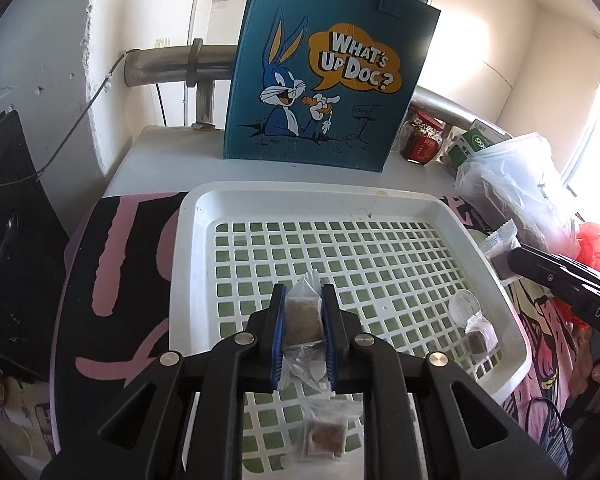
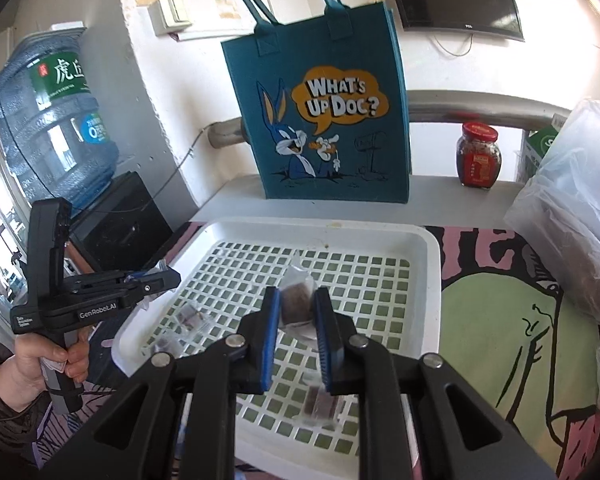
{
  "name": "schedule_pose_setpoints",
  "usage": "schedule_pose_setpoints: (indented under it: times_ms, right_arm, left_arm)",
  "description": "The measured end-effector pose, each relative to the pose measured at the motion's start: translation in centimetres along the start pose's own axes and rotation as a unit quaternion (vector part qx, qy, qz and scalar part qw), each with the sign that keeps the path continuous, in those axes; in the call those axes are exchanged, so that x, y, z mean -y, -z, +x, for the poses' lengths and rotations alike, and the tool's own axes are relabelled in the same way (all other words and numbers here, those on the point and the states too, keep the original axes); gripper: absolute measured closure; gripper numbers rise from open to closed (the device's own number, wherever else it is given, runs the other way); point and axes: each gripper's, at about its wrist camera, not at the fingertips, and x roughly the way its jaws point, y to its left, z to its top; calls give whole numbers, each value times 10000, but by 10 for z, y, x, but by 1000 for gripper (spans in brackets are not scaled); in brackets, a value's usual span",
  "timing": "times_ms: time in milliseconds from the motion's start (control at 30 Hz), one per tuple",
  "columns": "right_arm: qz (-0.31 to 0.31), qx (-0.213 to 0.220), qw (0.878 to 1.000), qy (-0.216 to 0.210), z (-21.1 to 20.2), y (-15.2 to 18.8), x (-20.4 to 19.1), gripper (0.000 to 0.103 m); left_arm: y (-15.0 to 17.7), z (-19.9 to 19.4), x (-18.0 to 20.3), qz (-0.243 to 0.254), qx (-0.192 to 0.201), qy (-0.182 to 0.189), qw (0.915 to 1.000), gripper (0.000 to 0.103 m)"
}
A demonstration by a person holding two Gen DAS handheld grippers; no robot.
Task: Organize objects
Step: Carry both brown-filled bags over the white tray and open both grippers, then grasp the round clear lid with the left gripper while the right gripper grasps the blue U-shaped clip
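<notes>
Pinching clear-wrapped brown snack packet [image 1: 303, 314], left gripper [image 1: 303, 300] at lower centre over white lattice tray [image 1: 196, 248]. Right gripper [image 2: 296, 300] clamps second wrapped packet [image 2: 296, 302], lower centre. Teal Bugs Bunny tote bag [image 1: 324, 80] upright behind tray, top centre.

Blue tote bag [image 1: 324, 80] cut off at the handles by the top edge. Jar [image 1: 421, 138] partly hidden behind that bag. Contents of the cloudy plastic bag [image 2: 572, 216] too blurred to tell. Green carton [image 2: 542, 140] mostly hidden.
</notes>
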Motion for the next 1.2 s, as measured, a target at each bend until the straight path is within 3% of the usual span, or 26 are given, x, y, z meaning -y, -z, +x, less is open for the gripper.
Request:
schedule_pose_setpoints:
  times_ms: [300, 400, 533, 667, 867, 933, 1100, 1200]
  right_arm:
    - [15, -767, 9964, 374, 67, 8, 10, 82]
    - [219, -879, 9947, 479, 67, 9, 15, 77]
    - [266, -428, 9979, 418, 30, 6, 9, 70]
    - [27, 250, 9987, 432, -24, 9, -8, 57]
    - [-201, 983, 9946, 256, -93, 23, -34, 55]
    - [-282, 1216, 9920, 197, -114, 31, -42, 55]
    - [-620, 1462, 9873, -3, -146, 61, -59, 45]
    - [-751, 1272, 9890, -78, -147, 80, -66, 44]
  left_arm:
    - [2, 38, -1, -154, -291, -425, 9986, 86]
    - [3, 37, -2, -200, -284, -503, 9981, 63]
    - [3, 16, 7, 15, 48, -595, 9982, 47]
    - [8, -14, 23, 325, 446, -658, 9963, 40]
    - [23, -60, 45, 739, 862, -611, 9917, 34]
    - [31, -79, 45, 769, 1003, -496, 9907, 27]
    - [62, -119, 37, 775, 1311, -293, 9879, 12]
    - [87, -124, 34, 834, 1121, -202, 9900, 11]
